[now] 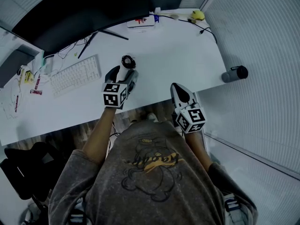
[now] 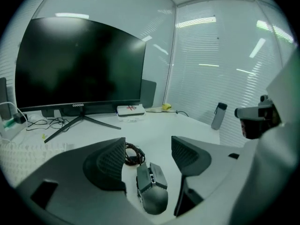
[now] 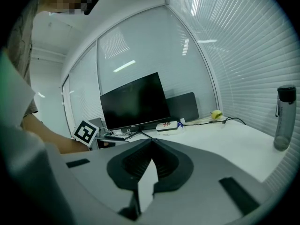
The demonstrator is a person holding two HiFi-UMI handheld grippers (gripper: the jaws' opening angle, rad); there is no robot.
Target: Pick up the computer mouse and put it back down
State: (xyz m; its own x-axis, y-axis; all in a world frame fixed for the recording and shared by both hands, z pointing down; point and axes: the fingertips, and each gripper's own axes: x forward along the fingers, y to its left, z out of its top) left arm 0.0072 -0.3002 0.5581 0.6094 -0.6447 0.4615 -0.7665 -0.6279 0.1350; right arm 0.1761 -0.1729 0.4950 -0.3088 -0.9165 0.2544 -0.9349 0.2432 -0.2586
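The dark grey computer mouse [image 2: 152,189] lies on the white desk [image 2: 154,130], seen low between my left gripper's jaws. Its coiled black cable [image 2: 133,154] rests just behind it. My left gripper [image 2: 148,146] is open wide, with white desk showing between each pad and the mouse, so neither pad touches it. In the head view the left gripper [image 1: 124,72] hangs over the desk's front part, near the cable coil [image 1: 128,60], and covers the mouse. My right gripper [image 1: 176,86] [image 3: 152,144] is shut on nothing, at the desk's front edge to the right.
A large black monitor [image 1: 84,8] stands at the back on a thin-legged stand. A white keyboard [image 1: 75,74] lies left of the left gripper. A white box [image 1: 140,22] and a yellow object [image 1: 198,15] sit at the far edge. A grey bottle [image 1: 234,73] stands beyond the desk's right edge.
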